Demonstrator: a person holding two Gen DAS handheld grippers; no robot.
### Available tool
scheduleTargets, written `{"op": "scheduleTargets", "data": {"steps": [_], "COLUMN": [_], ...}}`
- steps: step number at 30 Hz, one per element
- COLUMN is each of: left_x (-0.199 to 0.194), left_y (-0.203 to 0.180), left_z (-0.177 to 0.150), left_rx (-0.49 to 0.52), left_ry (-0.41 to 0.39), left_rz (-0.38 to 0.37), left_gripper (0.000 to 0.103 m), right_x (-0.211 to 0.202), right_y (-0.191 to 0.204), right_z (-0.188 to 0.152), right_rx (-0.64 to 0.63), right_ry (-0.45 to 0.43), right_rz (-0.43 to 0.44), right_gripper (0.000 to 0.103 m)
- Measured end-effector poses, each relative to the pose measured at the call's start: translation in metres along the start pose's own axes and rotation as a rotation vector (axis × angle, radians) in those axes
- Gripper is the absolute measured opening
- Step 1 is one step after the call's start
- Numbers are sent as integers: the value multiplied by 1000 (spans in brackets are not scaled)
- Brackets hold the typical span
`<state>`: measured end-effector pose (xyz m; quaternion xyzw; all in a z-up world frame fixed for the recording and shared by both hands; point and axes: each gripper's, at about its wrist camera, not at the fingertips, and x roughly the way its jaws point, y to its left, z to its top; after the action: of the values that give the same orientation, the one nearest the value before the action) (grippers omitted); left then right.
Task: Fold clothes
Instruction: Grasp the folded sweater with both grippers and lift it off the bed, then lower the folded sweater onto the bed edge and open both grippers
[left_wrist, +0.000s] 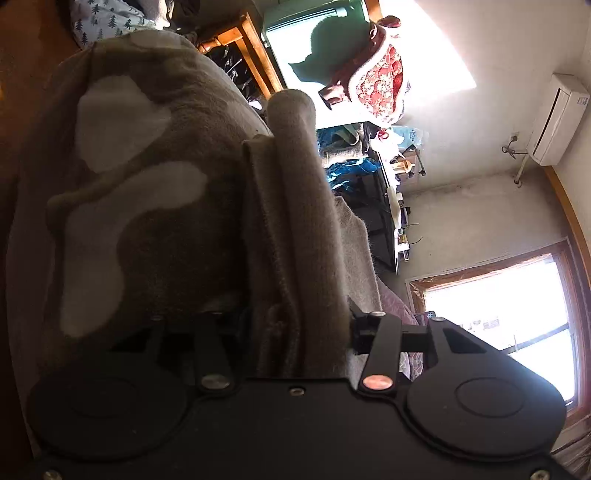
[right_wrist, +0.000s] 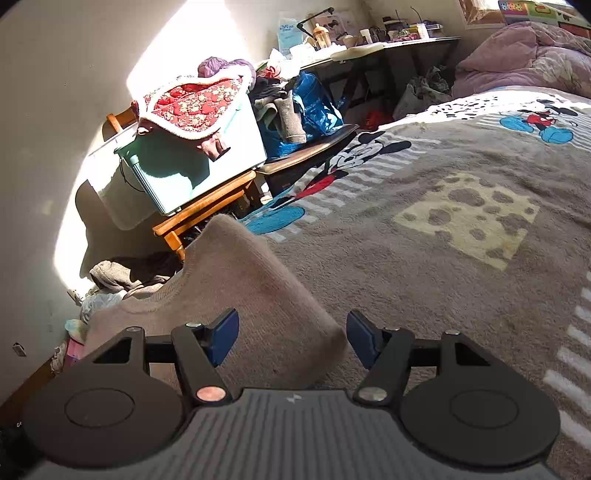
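Clamping a bunched fold of the grey sweater (left_wrist: 295, 206), your left gripper (left_wrist: 295, 325) holds; your right gripper (right_wrist: 291, 336) gapes wide, sweater between its fingers.

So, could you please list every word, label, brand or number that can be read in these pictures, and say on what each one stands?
No text can be read for certain.
White and blue packet by the desk: blue print, too blurred to read.
Air conditioner: small sticker, too small to read.
Right gripper body: a small lightning mark, no letters.
Blanket: cartoon mice and cheese, no words.
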<state>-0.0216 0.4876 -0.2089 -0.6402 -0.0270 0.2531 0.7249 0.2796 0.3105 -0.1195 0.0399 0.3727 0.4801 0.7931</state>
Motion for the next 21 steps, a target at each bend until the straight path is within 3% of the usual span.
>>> {"op": "scheduleTargets", "data": {"steps": [5,6,7,8,12,16,21], "left_x": [-2,-3,-1,3,21,31,11], "left_y": [-2,-2,-3,-4,-9,-14,-25], "left_z": [1,0,0,1,7,13,8], "left_rx": [2,13,26,47,127,136,169], "left_ry": [2,0,-6,-17,-57,-69,-46], "left_rz": [3,4,0,-3,-15,-11,41], "left_gripper": [45,41,39,38,35,35,52], "right_x": [17,22,32,42,65,86,75], "right_y": [-35,-42,-43,-44,-46,-37,-41], "right_z": [-16,-19,-21,-24,-22,-3,-2], "right_rx": [353,424,441,456,482,475,456], "right_ry": [22,30,46,63,41,50,55], "right_rz": [119,152,157,161,199,191,204], "right_gripper": [70,65,55,52,51,50,54]}}
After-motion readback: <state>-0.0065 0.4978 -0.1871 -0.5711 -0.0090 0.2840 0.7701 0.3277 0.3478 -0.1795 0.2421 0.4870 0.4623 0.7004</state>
